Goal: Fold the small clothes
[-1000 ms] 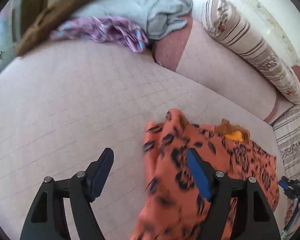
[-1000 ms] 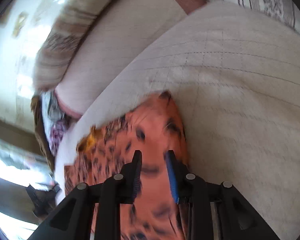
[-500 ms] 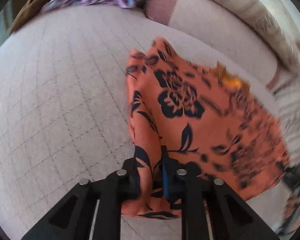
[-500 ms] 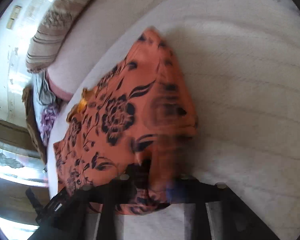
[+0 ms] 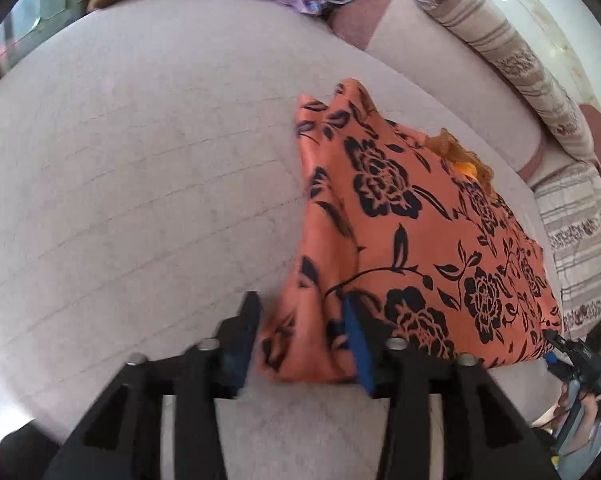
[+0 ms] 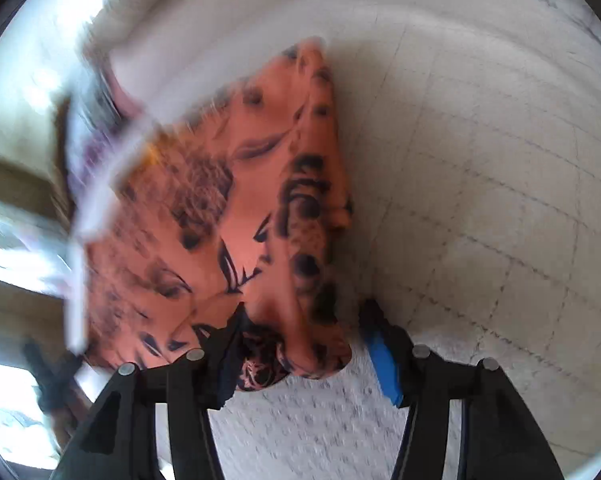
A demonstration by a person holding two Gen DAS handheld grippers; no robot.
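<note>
Left wrist: left tool (image 5: 300, 332) open around orange garment (image 5: 412, 240).

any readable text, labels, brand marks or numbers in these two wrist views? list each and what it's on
None: no readable text in either view.
Orange floral garment: printed black flowers and leaves only, no tag or lettering showing.
Striped bolster cushion: woven pattern, no words.
Left tool and right tool: plain black with blue pads, no markings visible.
Right wrist view is motion-blurred, so any small print there could not be read.
</note>
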